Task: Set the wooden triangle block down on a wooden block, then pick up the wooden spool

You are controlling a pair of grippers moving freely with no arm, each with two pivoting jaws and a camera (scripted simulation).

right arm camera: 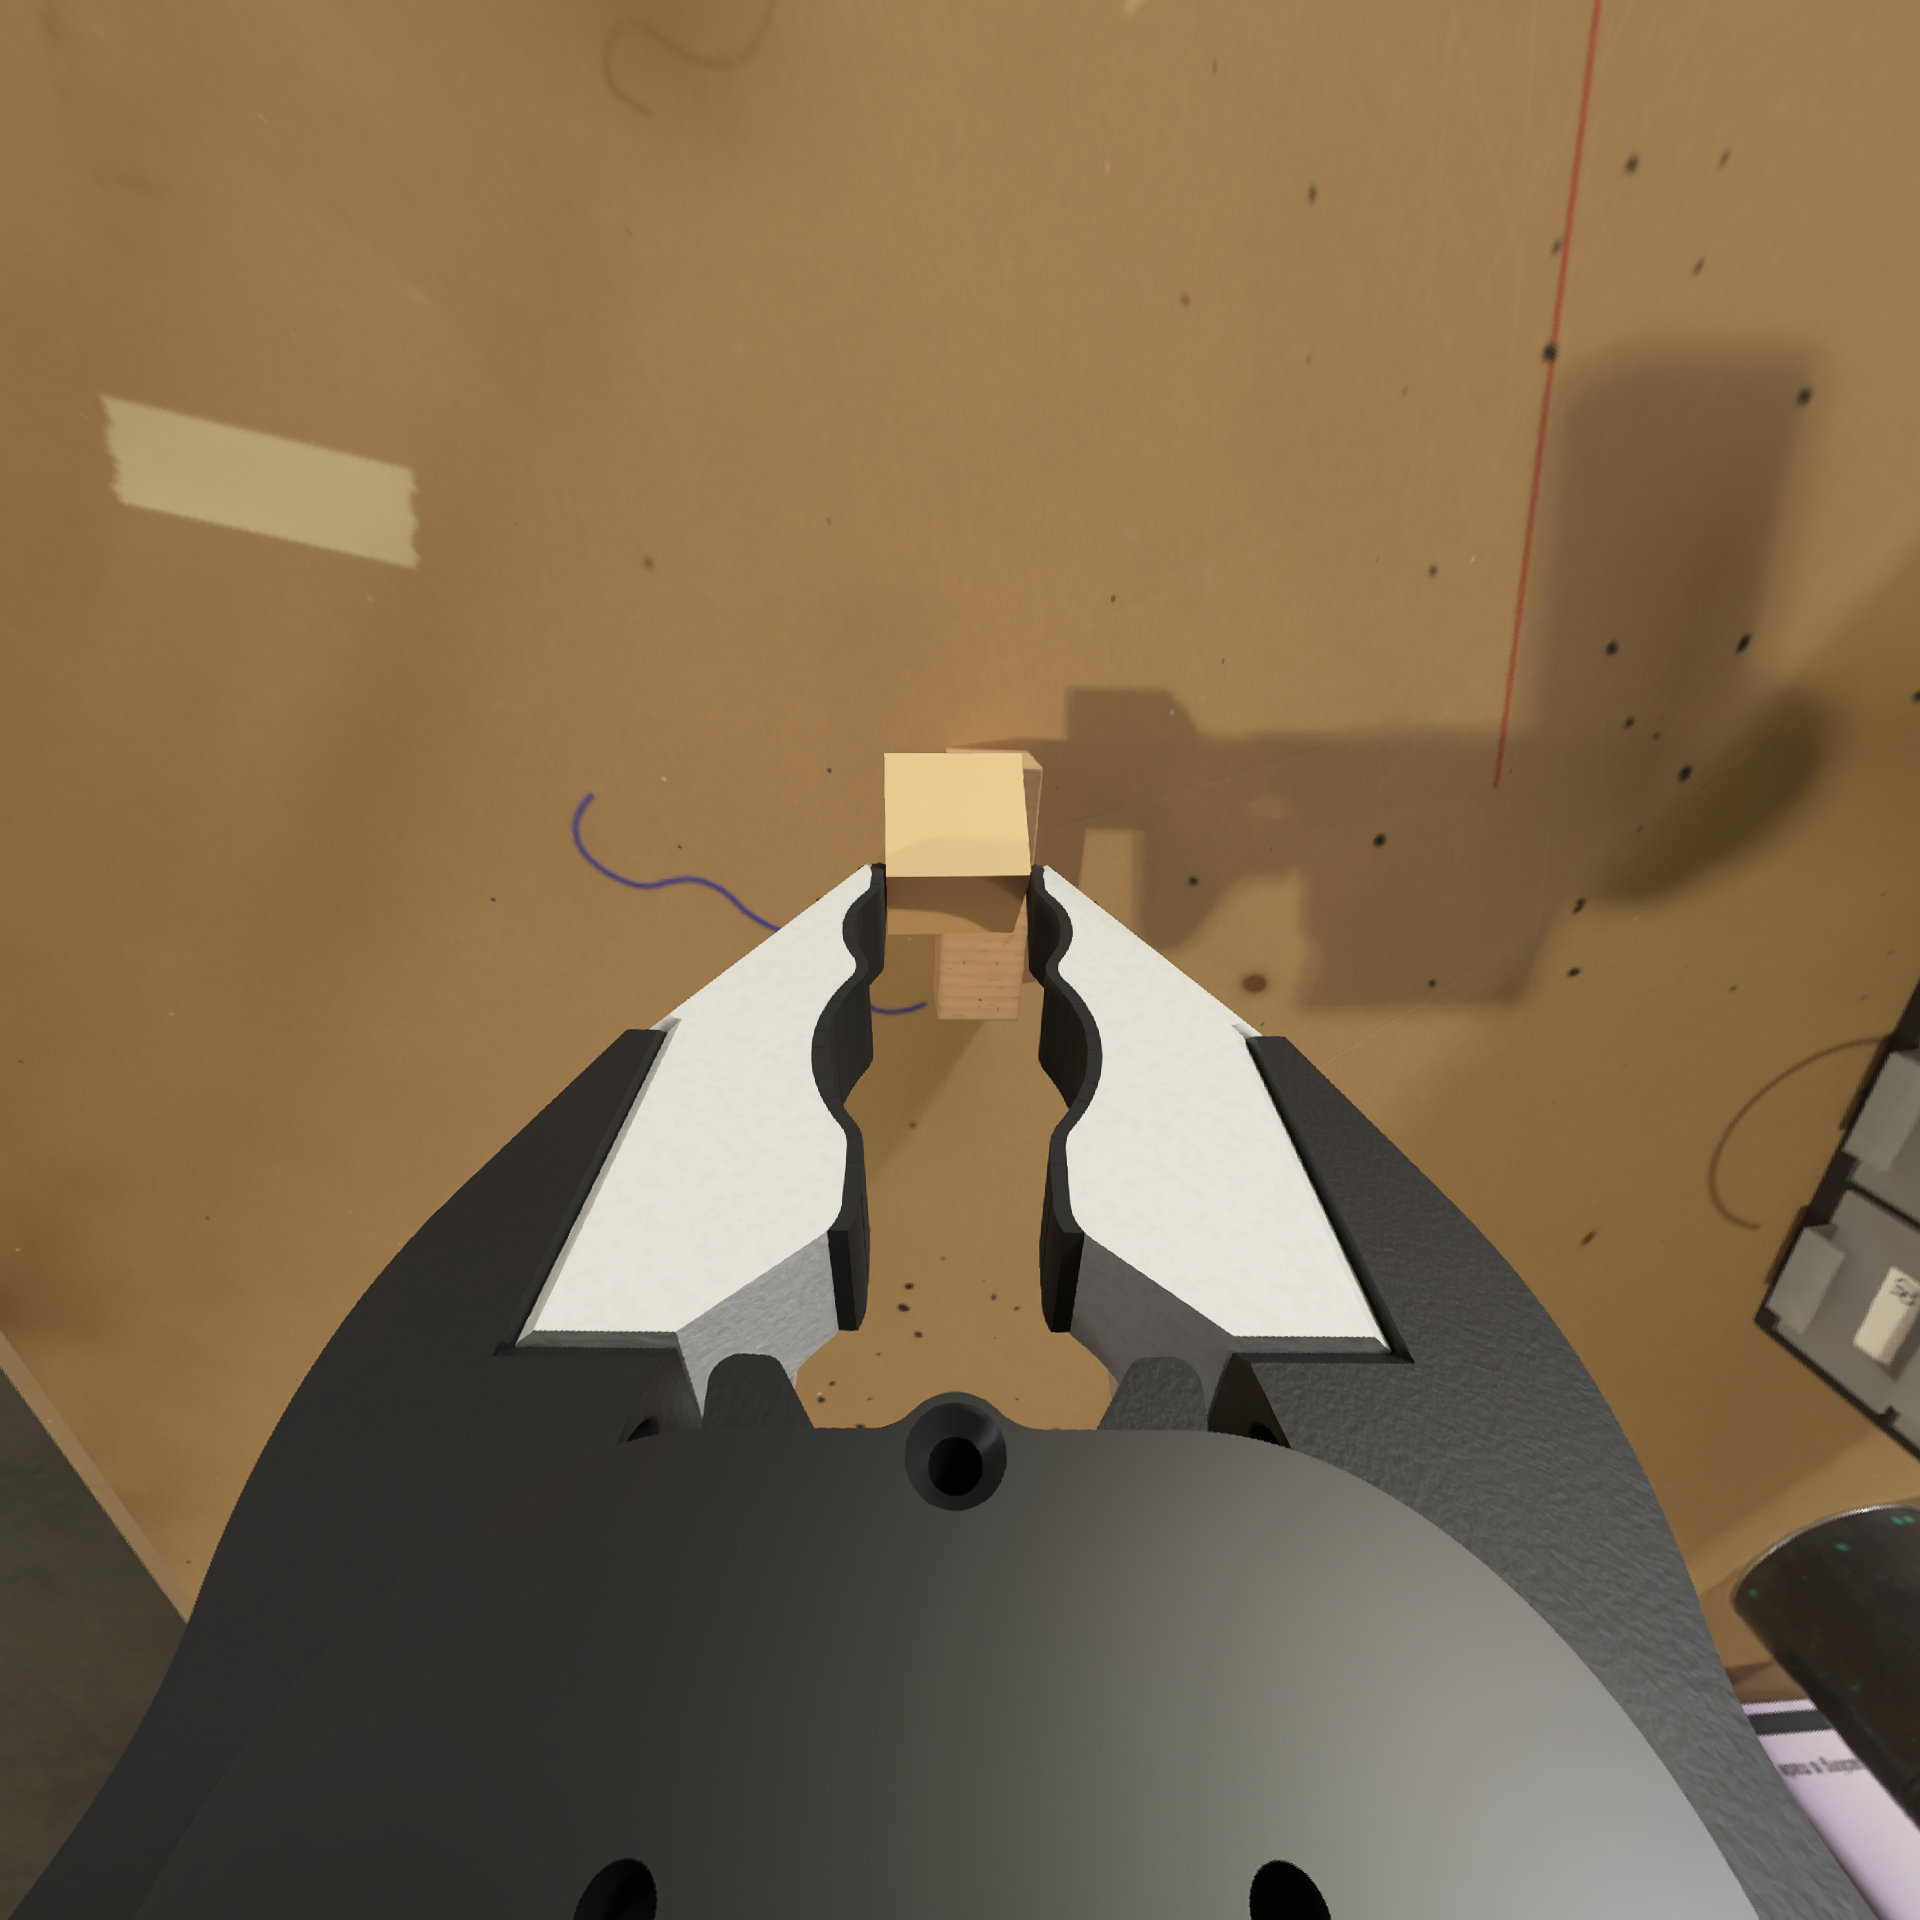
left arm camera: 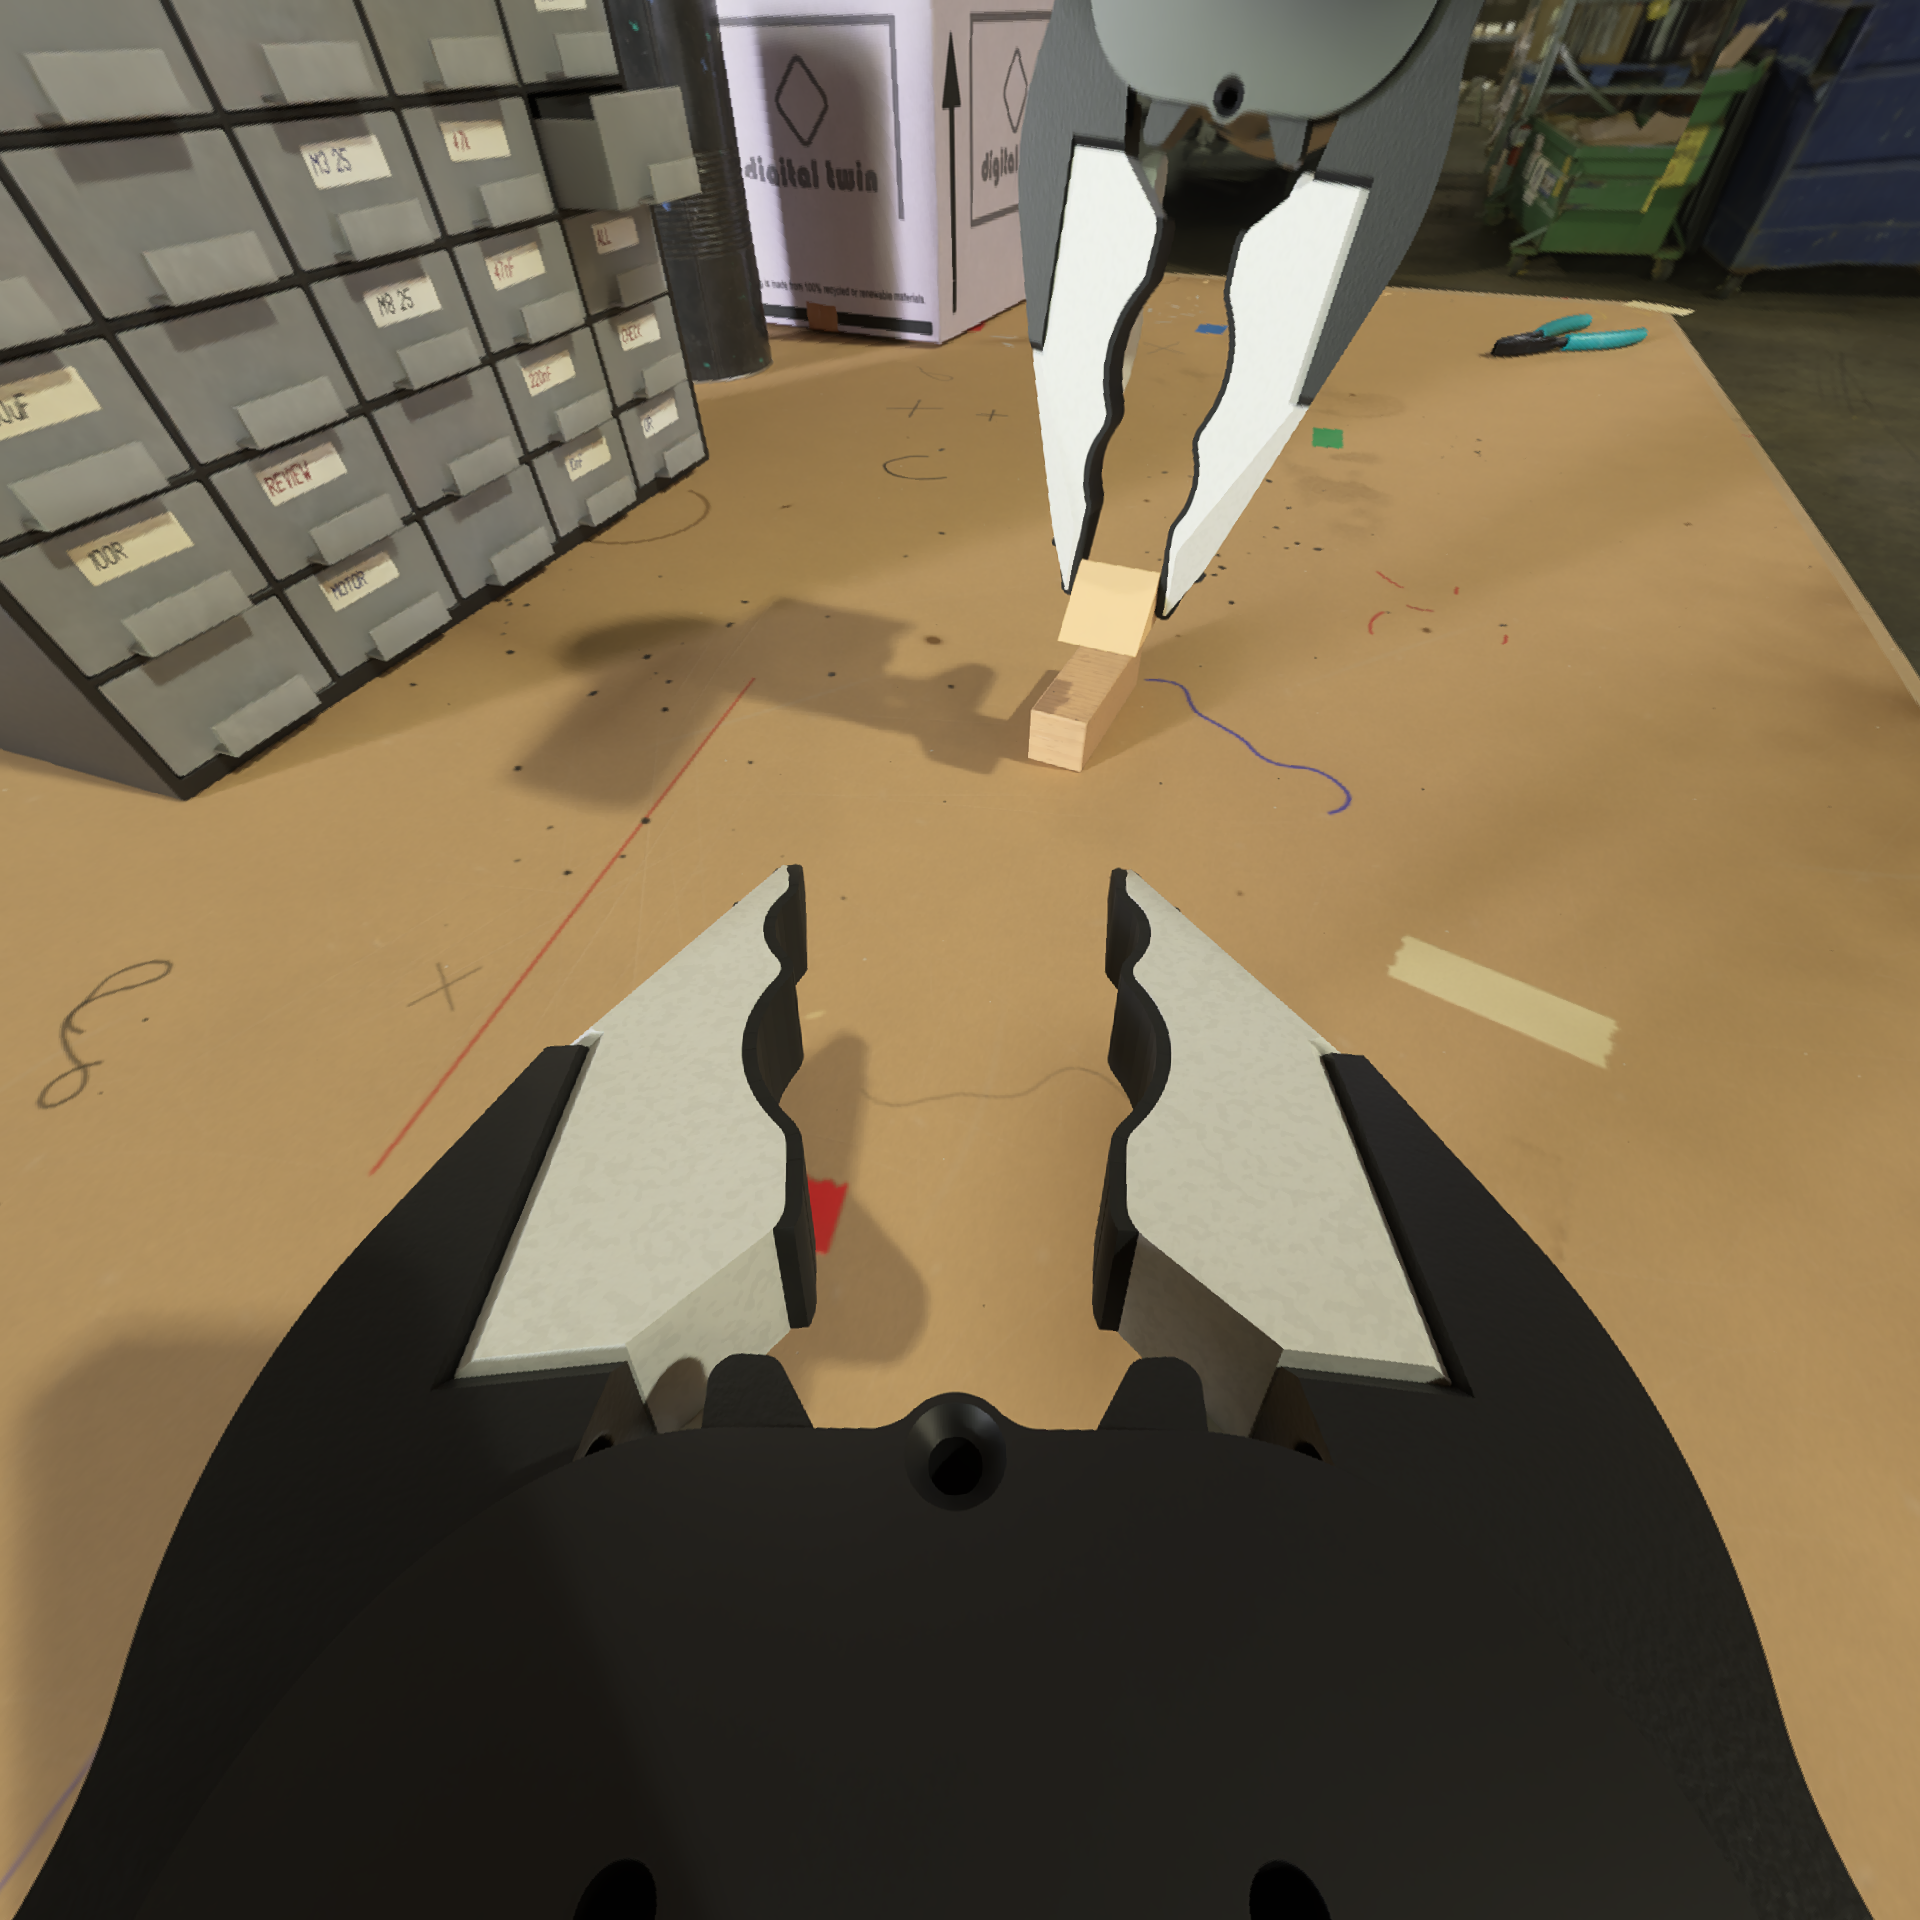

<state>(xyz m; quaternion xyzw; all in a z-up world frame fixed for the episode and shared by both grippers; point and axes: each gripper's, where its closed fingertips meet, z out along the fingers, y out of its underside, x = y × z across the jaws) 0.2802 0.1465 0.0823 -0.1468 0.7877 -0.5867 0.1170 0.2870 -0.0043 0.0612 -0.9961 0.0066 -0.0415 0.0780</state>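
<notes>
My right gripper (right arm camera: pixel 956 883) is shut on the pale wooden triangle block (right arm camera: pixel 954 816), gripped at the fingertips. Below it a longer wooden block (right arm camera: pixel 977 977) lies on the brown table. In the left wrist view the right gripper (left arm camera: pixel 1114 601) comes down from above with the triangle block (left arm camera: pixel 1107 613) over the far end of the wooden block (left arm camera: pixel 1075 717). The two are touching or nearly so; I cannot tell which. My left gripper (left arm camera: pixel 956 883) is open and empty, low over the table, short of the blocks. No spool shows in either view.
A grey drawer cabinet (left arm camera: pixel 312 416) stands at the left, with a dark cylinder (left arm camera: pixel 712 260) and a white cardboard box (left arm camera: pixel 862 156) behind it. Teal pliers (left arm camera: pixel 1569 338) lie far right near the table edge. A masking tape strip (left arm camera: pixel 1501 997) is stuck at the right.
</notes>
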